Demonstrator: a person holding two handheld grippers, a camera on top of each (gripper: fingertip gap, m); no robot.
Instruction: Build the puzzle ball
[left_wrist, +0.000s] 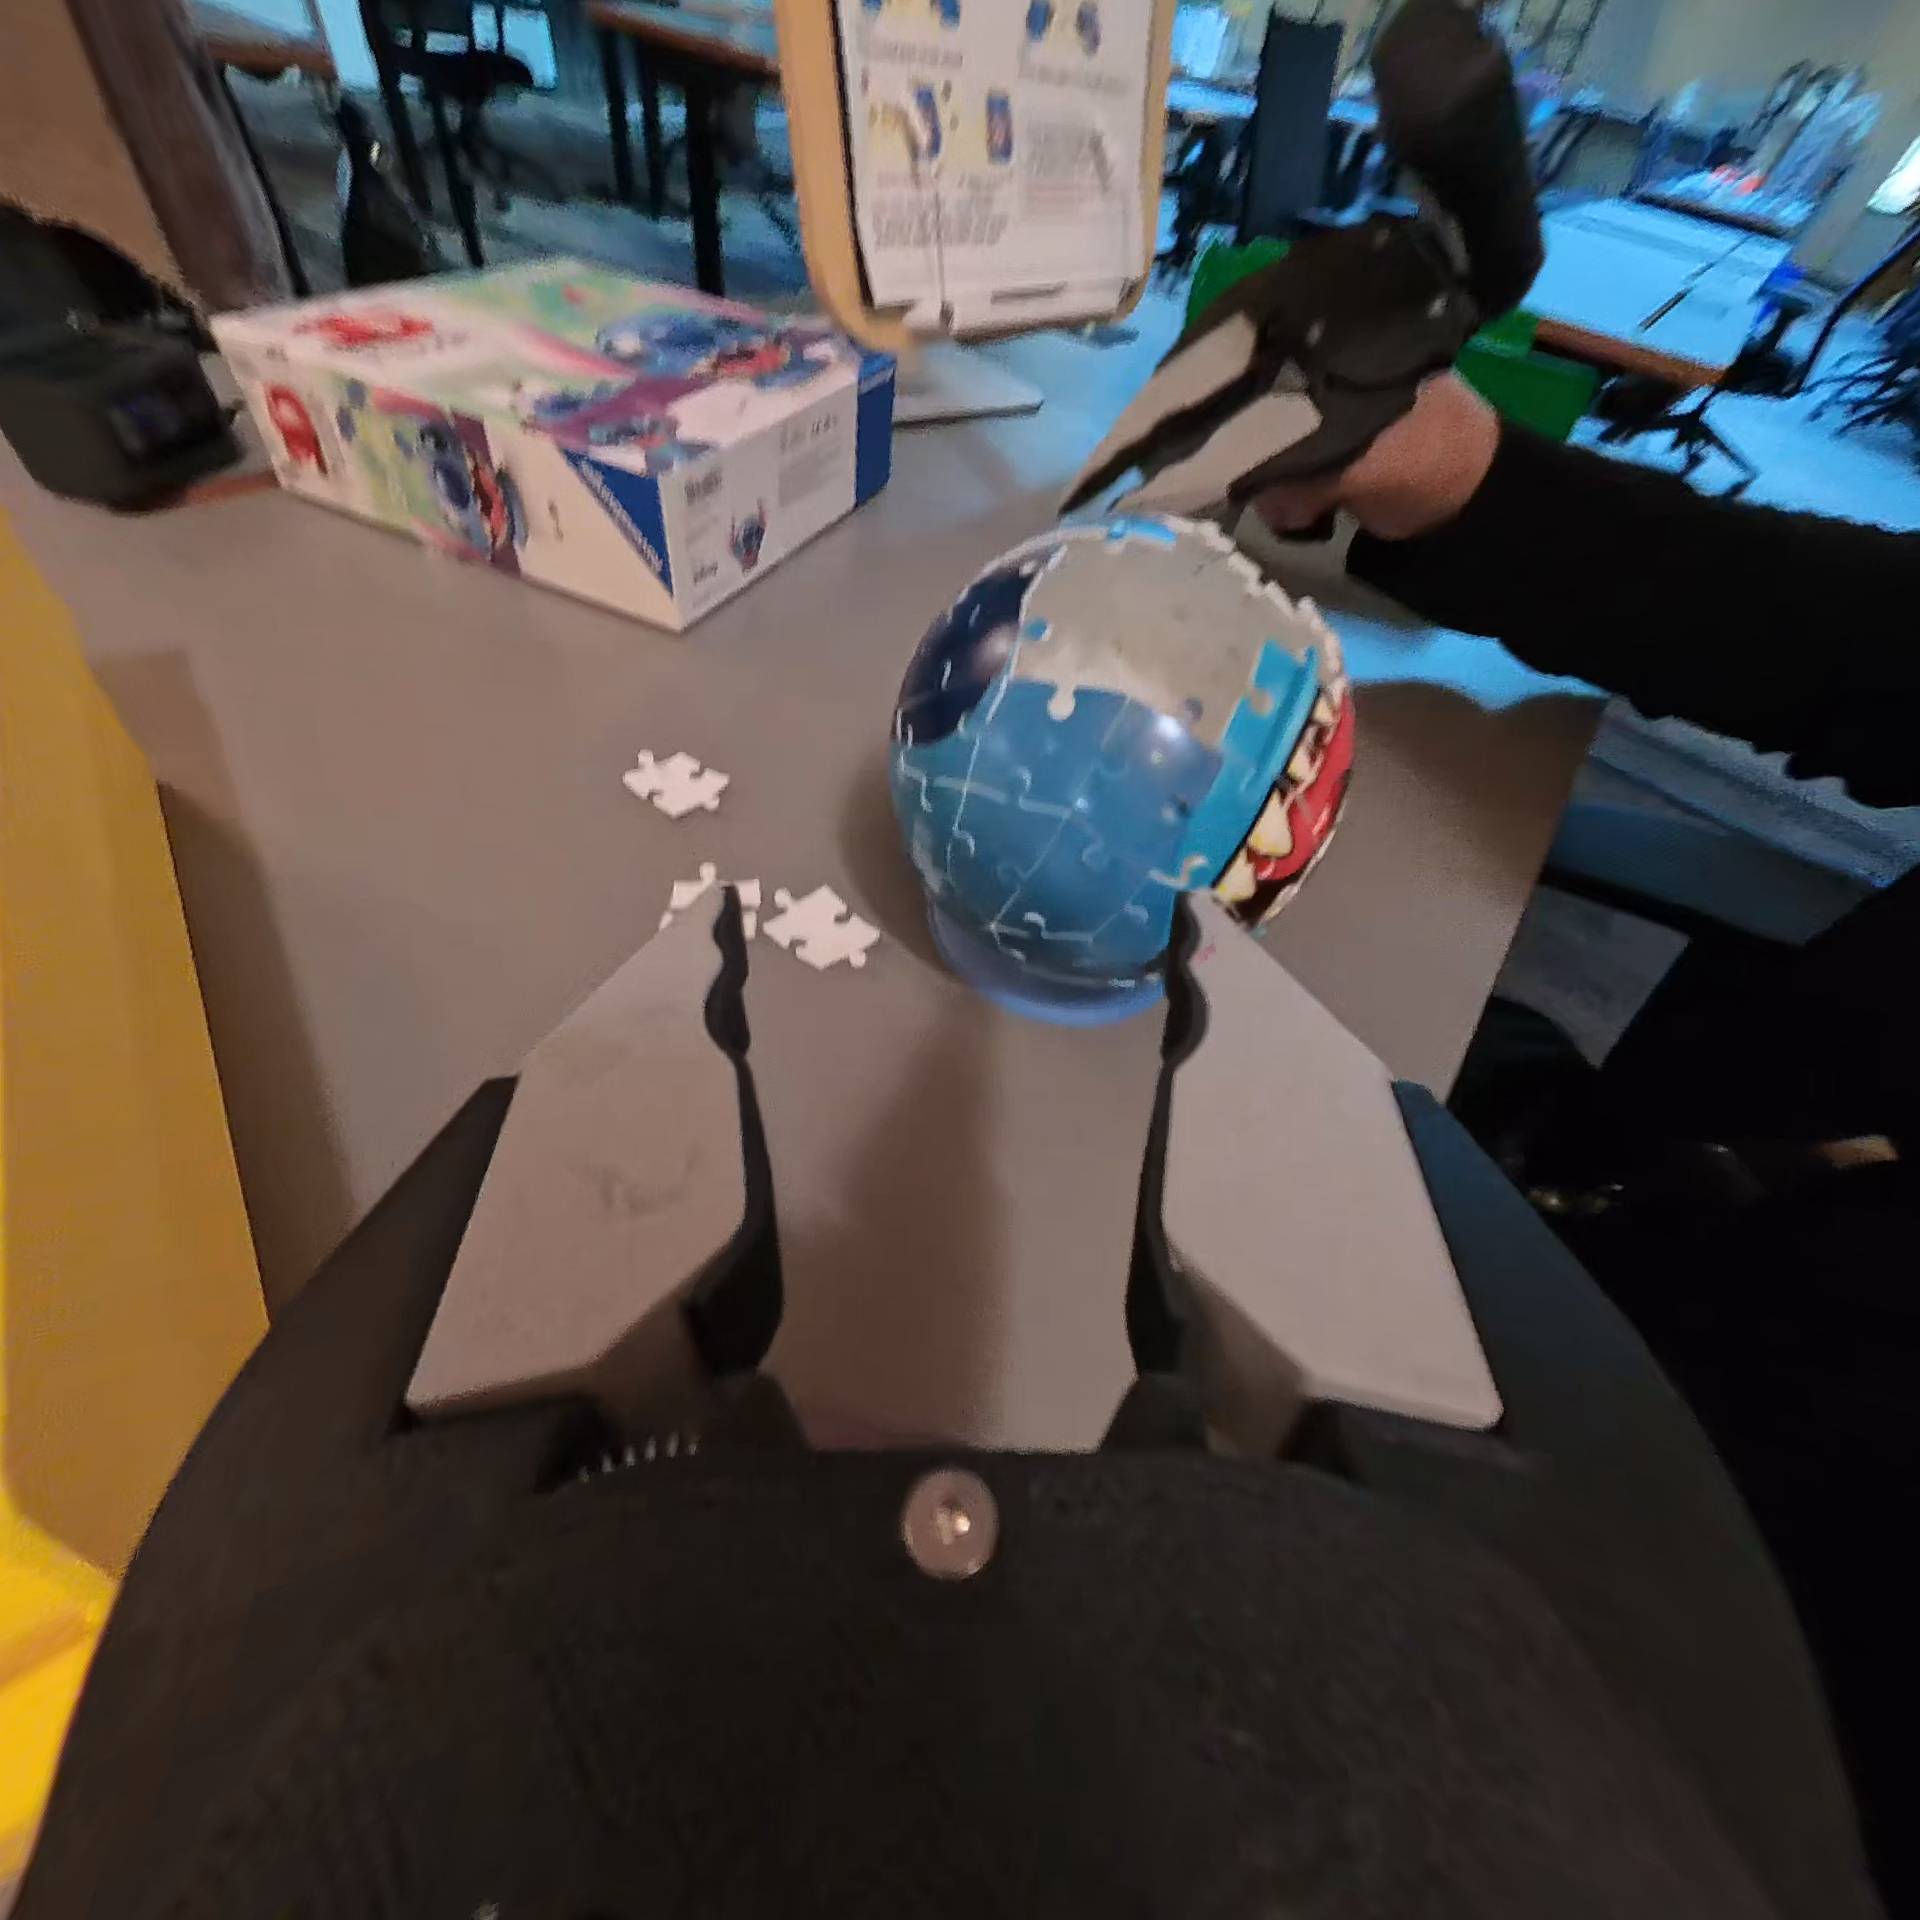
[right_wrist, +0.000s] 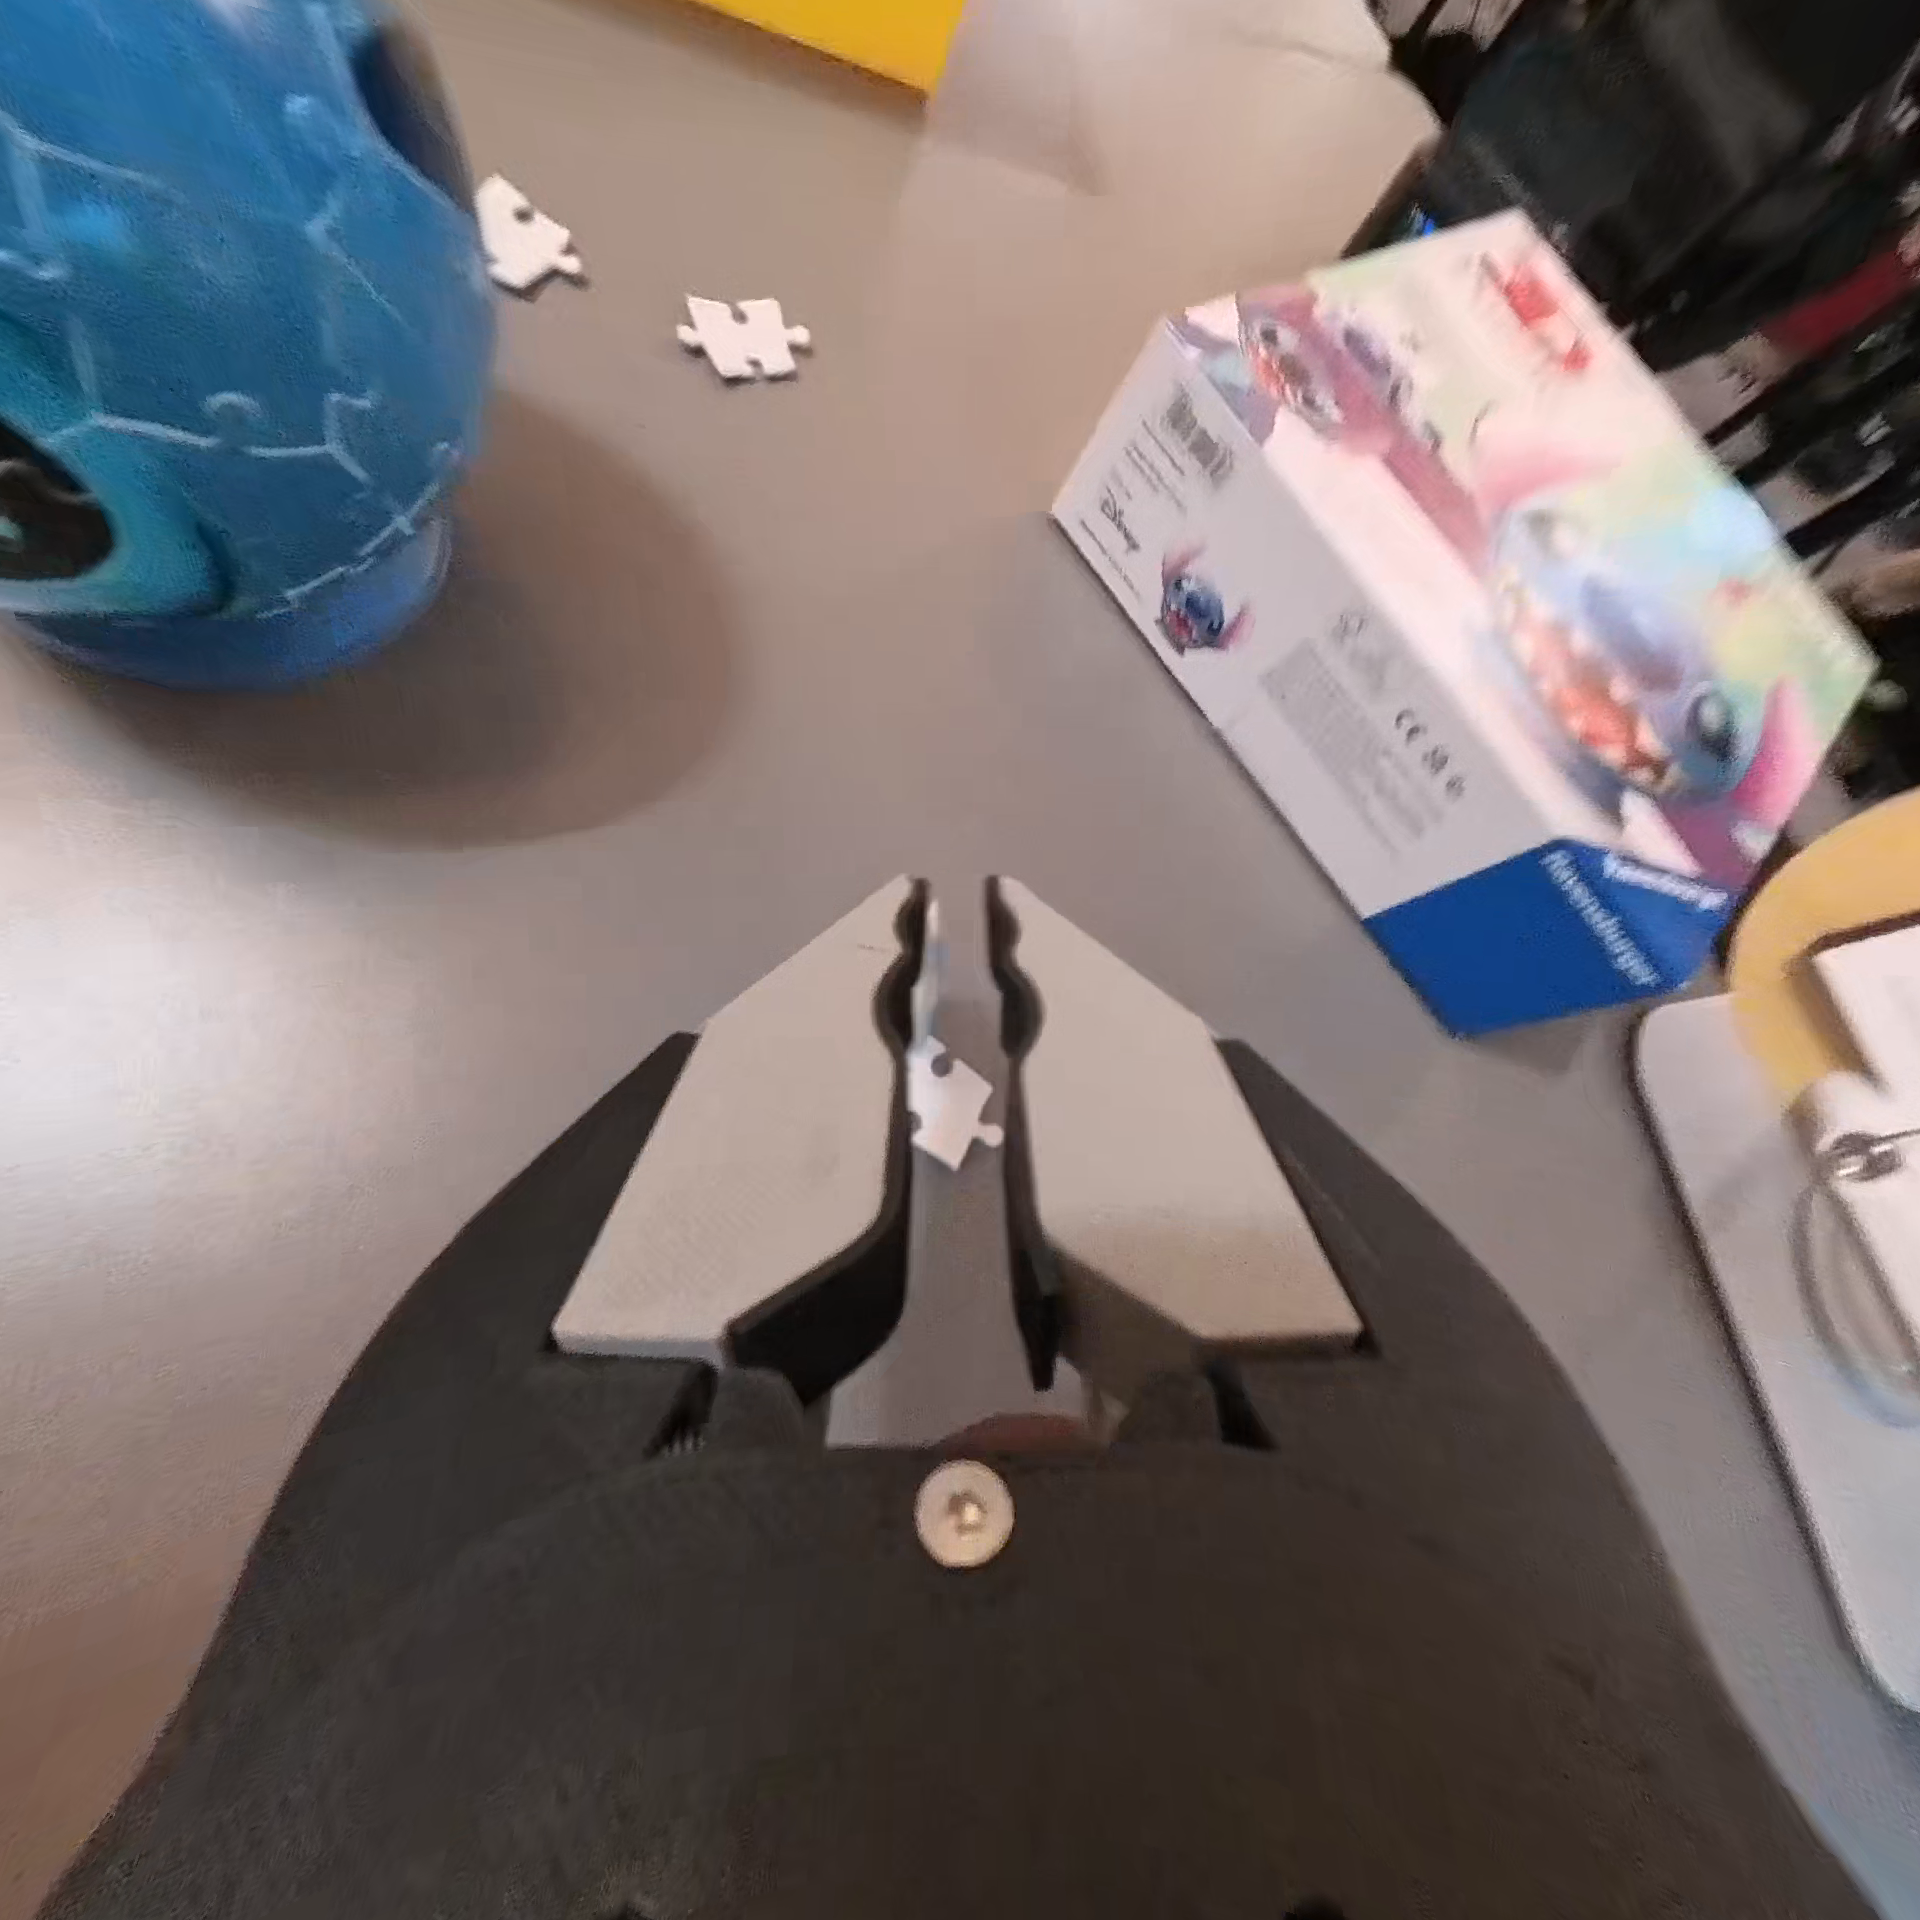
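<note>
My right gripper (right_wrist: 954, 894) is nearly closed, with only a narrow slot between its fingers, and a puzzle piece (right_wrist: 951, 1112) sits in that slot. The piece stands on edge, its long axis running along the fingers, its white back turned up toward the camera and a sliver of blue print showing near the tips. Whether the pads are truly pinching it or it is only lodged there, I cannot say for sure, but I judge it held.

My left gripper (left_wrist: 956, 904) is spread wide and holds nothing. Its right finger tip comes up just against the lower side of the puzzle ball (left_wrist: 1117, 758); I cannot tell if it touches.

The puzzle ball stands upright on its blue ring base on the tabletop (left_wrist: 416, 727), open gap facing up and toward the left gripper, the toothy red mouth turned to that gripper's right. By my reckoning the lower half and most of the sides are done; a large window near the top is left, showing white piece backs inside.

Just left of the ball lie three loose pieces (left_wrist: 821, 928), white side up, so at least four remain to fit, counting the one I carry. Farther behind and left of the ball is the puzzle box (left_wrist: 561, 436), and behind the ball stands an instruction sheet (left_wrist: 977, 145) on a holder.
</note>
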